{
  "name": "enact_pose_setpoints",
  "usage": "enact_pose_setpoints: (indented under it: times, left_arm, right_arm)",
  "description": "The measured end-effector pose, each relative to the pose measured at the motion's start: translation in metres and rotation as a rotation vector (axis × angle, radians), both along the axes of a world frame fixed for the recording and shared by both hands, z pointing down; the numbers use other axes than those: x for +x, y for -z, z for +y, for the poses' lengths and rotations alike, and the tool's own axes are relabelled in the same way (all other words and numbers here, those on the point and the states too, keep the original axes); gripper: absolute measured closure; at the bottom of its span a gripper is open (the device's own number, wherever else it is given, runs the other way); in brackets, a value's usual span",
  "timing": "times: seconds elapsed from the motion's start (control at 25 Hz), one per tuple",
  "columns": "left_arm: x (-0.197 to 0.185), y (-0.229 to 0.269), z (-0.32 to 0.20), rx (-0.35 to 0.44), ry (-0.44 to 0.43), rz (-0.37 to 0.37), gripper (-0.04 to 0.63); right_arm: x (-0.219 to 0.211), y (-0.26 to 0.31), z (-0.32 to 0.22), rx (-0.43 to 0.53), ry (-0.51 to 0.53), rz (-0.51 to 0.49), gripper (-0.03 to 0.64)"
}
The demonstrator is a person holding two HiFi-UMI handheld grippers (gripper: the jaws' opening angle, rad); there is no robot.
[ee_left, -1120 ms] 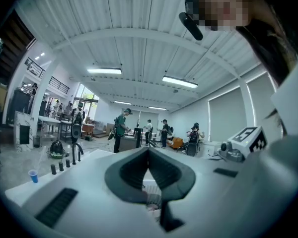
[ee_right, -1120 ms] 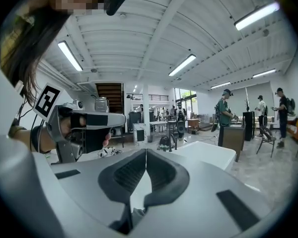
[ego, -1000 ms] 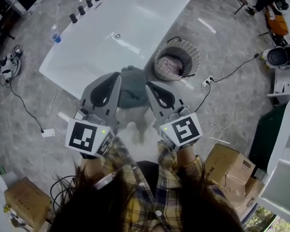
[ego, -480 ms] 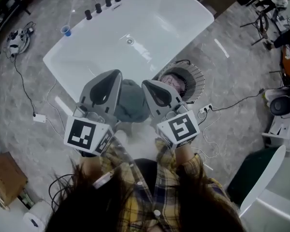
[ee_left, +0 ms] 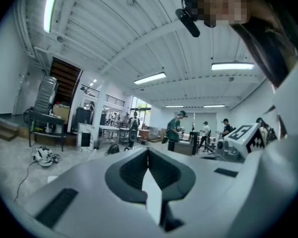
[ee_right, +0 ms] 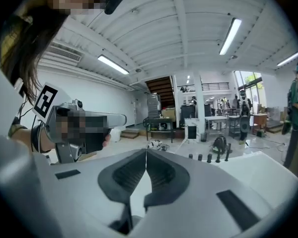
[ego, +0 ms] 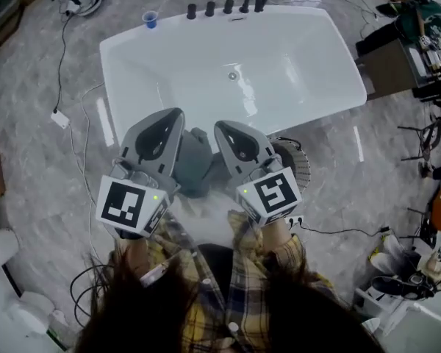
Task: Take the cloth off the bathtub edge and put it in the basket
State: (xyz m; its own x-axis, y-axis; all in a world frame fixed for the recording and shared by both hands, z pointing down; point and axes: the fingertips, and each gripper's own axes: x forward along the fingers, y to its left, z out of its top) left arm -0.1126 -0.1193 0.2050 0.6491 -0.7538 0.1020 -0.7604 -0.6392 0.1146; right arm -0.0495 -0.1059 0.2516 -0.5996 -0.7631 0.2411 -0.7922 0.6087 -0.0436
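A grey cloth [ego: 194,159] is draped over the near rim of the white bathtub [ego: 309,57]. It shows between my two grippers in the head view, below them. The left gripper [ego: 176,115] and the right gripper [ego: 220,126] are held side by side in front of my chest, both shut with nothing in them. The round basket [ego: 298,169] stands on the floor by the tub, mostly hidden behind the right gripper. In the left gripper view the jaws [ee_left: 148,150] meet, and in the right gripper view the jaws [ee_right: 146,152] also meet; both views look out across the room.
Black taps [ego: 228,6] and a blue cup [ego: 150,20] sit on the tub's far rim. Cables and a white adapter [ego: 59,118] lie on the marble floor at the left. Equipment and stands [ego: 419,43] crowd the right. People stand far off [ee_left: 178,130].
The head view has swung, so the tub now spans the top and the basket has slid behind the right gripper. Both grippers keep their place, shut.
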Motion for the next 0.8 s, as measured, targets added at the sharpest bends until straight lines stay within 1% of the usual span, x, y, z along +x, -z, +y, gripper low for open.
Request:
enact_pose_setpoints:
  times: [0.12,0.24,0.4,0.52,0.64,0.8]
  left_arm:
    - [-0.008,-0.007,0.003,-0.023,0.095,-0.01,0.578]
    - [-0.015,-0.014,0.005,-0.029,0.159,-0.029,0.577]
    - [-0.024,-0.025,0.005,-0.042,0.191,-0.043,0.577]
    - [-0.037,-0.034,0.008,-0.041,0.217,-0.055,0.577]
    - [-0.052,-0.046,0.009,-0.068,0.246,-0.062,0.577]
    - [-0.06,-0.067,0.008,-0.112,0.264,-0.053,0.577]
  right_arm:
    - [-0.007,-0.004,-0.004,-0.006,0.094,-0.004,0.6]
    - [-0.013,-0.007,-0.007,-0.013,0.162,-0.006,0.6]
    - [-0.024,-0.014,-0.009,-0.029,0.206,-0.005,0.6]
    - [-0.036,-0.024,-0.011,-0.047,0.22,0.011,0.6]
    - [-0.046,-0.035,-0.011,-0.073,0.228,0.012,0.6]
    - [-0.049,-0.053,-0.011,-0.107,0.235,0.037,0.6]
